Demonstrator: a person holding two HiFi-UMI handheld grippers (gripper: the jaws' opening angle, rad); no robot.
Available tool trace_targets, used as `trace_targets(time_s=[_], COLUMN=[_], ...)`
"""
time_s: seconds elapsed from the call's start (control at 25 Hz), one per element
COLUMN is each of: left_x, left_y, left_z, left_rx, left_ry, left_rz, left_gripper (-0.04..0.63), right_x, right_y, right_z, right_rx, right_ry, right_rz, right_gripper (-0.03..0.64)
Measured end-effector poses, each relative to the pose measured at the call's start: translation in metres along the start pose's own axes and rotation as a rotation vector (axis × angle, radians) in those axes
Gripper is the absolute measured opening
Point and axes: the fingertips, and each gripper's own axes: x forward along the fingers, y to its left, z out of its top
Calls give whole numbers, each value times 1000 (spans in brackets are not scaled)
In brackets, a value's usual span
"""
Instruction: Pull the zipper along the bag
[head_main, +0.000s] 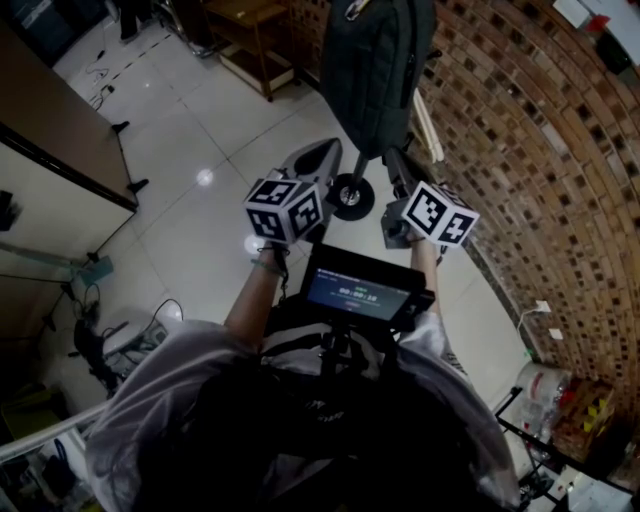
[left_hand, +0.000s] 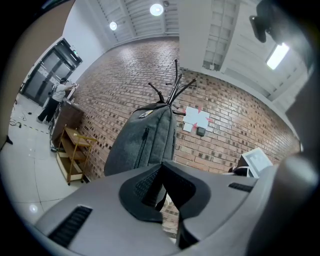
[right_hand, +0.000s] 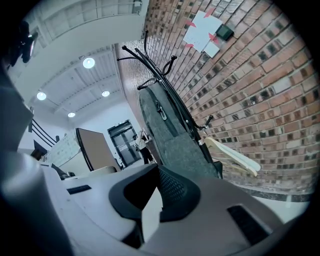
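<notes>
While both pairs of jaws sit closed on nothing, I hold the left gripper (left_hand: 162, 167) and the right gripper (right_hand: 157, 170) side by side just short of the grey bag (head_main: 375, 60), near its lower end and not touching it. The bag hangs from a black coat stand (left_hand: 175, 85), its zipper pull (right_hand: 161, 112) high up its side, and a brick wall (head_main: 520, 150) stands behind the bag.

Showing cloth against brick.
Presenting matt grey woven cloth on the bag (left_hand: 145, 145), rough brick on the wall (left_hand: 240, 130), glossy pale tile on the floor (head_main: 200, 130), smooth matt grey plastic on the left gripper (left_hand: 164, 192) and right gripper (right_hand: 157, 195).
</notes>
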Motion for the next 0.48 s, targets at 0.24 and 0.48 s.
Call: trace_targets(time_s=[0.24, 0.48], left_x=[0, 5], left_y=[0, 13], left_z=[-1, 2], left_rx=[-1, -10], left_ry=[0, 10], left_rz=[6, 5], left_gripper=[8, 8], right_x=[-1, 13], right_y=[-2, 0], right_z=[1, 3], right_rx=[1, 0], right_ry=[2, 14], right_rz=[1, -6], right_gripper=[-5, -5])
